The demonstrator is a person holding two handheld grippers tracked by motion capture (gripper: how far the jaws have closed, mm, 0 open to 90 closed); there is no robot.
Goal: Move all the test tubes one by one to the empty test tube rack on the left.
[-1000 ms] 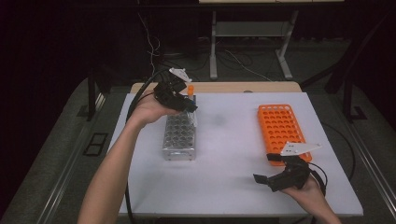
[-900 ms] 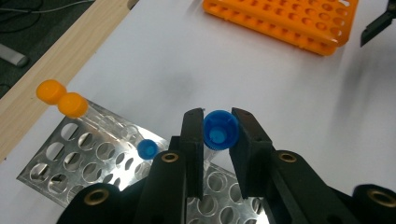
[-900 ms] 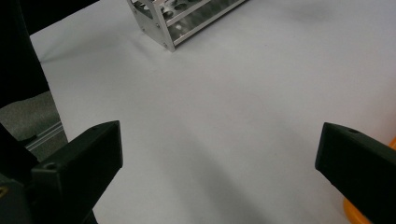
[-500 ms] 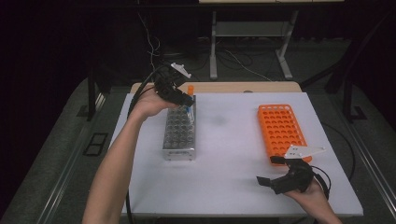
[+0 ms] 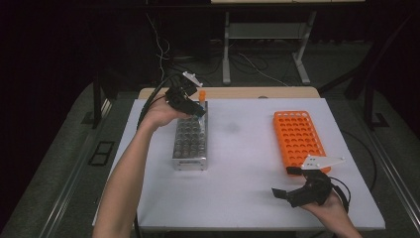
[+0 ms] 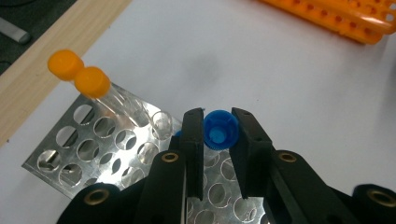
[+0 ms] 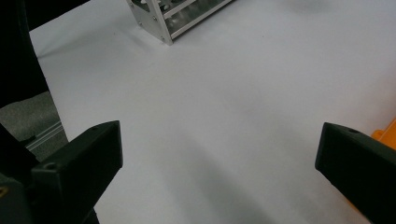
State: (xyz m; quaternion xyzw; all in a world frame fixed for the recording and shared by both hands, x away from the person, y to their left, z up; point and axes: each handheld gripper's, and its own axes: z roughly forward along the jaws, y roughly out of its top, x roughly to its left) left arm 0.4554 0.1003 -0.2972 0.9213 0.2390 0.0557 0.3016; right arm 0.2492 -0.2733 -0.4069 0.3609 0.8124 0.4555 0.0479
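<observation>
A silver metal tube rack (image 5: pixel 190 139) (image 6: pixel 107 144) stands left of centre on the white table (image 5: pixel 242 148). Two orange-capped tubes (image 6: pixel 92 82) (image 5: pixel 202 94) stand in its far corner. My left gripper (image 5: pixel 198 111) (image 6: pixel 220 135) hangs over the rack's far end, shut on a blue-capped tube (image 6: pixel 220 130) (image 5: pixel 199 113) that sits between its pads above the holes. An empty orange rack (image 5: pixel 298 139) (image 6: pixel 336 18) lies at the right. My right gripper (image 5: pixel 289 184) (image 7: pixel 219 149) rests near the table's front right, open, with bare table between its jaws.
A wooden strip (image 5: pixel 233 92) runs along the table's far edge. Beyond it are table legs and cables on a dark floor. A cable (image 5: pixel 153 96) trails from the left gripper over the table's far left corner. Bare white surface lies between the two racks.
My left gripper has moved slightly right and down toward the metal rack's far end, still holding the blue-capped tube. The right gripper has stayed where it was.
</observation>
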